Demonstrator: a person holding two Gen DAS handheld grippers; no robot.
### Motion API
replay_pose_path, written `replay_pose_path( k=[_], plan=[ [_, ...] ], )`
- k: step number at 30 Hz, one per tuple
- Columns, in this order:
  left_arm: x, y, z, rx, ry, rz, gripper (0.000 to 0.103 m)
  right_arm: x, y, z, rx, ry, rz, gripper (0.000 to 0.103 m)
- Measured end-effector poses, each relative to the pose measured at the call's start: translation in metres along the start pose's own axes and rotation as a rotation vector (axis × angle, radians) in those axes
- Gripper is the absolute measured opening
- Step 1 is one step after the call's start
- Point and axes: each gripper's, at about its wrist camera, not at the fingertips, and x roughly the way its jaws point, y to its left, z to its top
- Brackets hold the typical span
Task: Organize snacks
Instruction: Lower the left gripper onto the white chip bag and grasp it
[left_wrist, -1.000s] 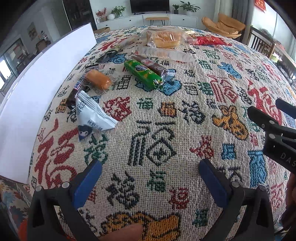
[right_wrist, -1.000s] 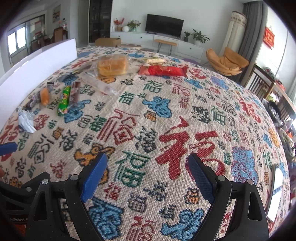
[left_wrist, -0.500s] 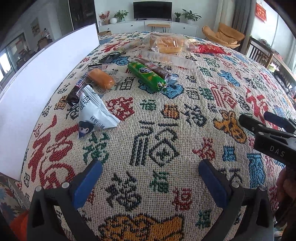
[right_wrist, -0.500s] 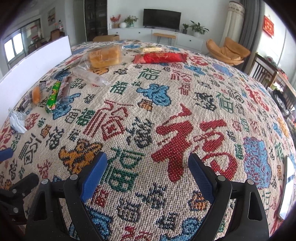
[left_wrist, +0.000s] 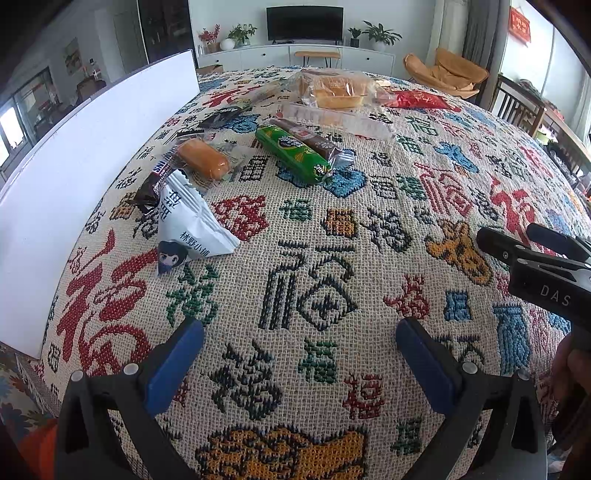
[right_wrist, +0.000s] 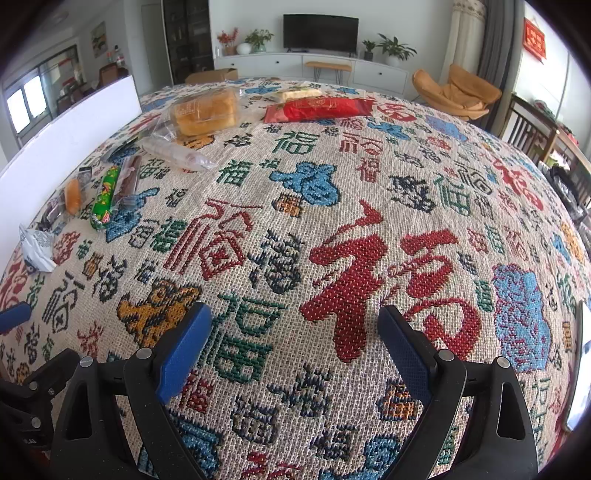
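Several snacks lie on a patterned tablecloth (left_wrist: 314, 258). In the left wrist view a white triangular packet (left_wrist: 188, 225) lies nearest, with a dark bar (left_wrist: 155, 181) and an orange cake (left_wrist: 203, 158) behind it, then a green roll (left_wrist: 291, 151), a brown bar (left_wrist: 310, 138), a clear sleeve (left_wrist: 332, 118), bagged bread (left_wrist: 332, 88) and a red packet (left_wrist: 417, 99). My left gripper (left_wrist: 299, 354) is open and empty, short of the white packet. My right gripper (right_wrist: 293, 343) is open and empty over bare cloth; the bread (right_wrist: 203, 110) and red packet (right_wrist: 317, 109) lie far ahead of it.
A white board (left_wrist: 92, 147) stands along the table's left edge. The right gripper's body (left_wrist: 543, 266) shows at the right of the left wrist view. Chairs (right_wrist: 535, 133) stand past the table's right side. A flat white object (right_wrist: 580, 365) lies at the right edge.
Both grippers have tilted or risen a little, so the snacks sit lower and nearer in the views. Both stay open and empty. No snack has moved.
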Motion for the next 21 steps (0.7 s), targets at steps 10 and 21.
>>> replay_pose_path(
  k=[10,21],
  plan=[
    [-0.032,0.060,0.007,-0.248,-0.165,-0.088,0.103,0.000,0.000,0.000,0.000,0.000,0.000,0.093],
    [0.001,0.105,0.023,-0.404,-0.120,-0.126,0.103,0.000,0.000,0.000,0.000,0.000,0.001,0.094]
  ],
)
